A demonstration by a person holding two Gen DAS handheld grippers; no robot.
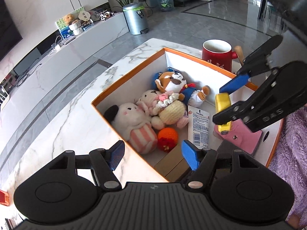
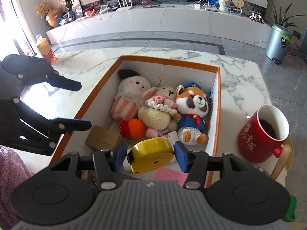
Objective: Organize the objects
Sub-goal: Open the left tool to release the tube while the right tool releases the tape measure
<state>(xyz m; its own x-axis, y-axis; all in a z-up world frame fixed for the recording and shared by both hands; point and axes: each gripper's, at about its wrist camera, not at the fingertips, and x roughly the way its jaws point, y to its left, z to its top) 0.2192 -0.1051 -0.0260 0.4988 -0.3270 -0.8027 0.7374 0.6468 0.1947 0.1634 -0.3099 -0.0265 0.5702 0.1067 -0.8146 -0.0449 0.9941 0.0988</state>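
Yellow tape measure clamped in right gripper above orange-rimmed box of plush toys; left gripper spread wide, holding nothing.

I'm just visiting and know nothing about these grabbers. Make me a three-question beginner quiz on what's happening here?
1. True or false: the right gripper holds a yellow tape measure over the box.
2. The red mug stands: A) inside the box, B) on the table beside the box, C) on the floor.
3. Fill in: the left gripper is open and holds ____.

Key: 1 true; 2 B; 3 nothing.
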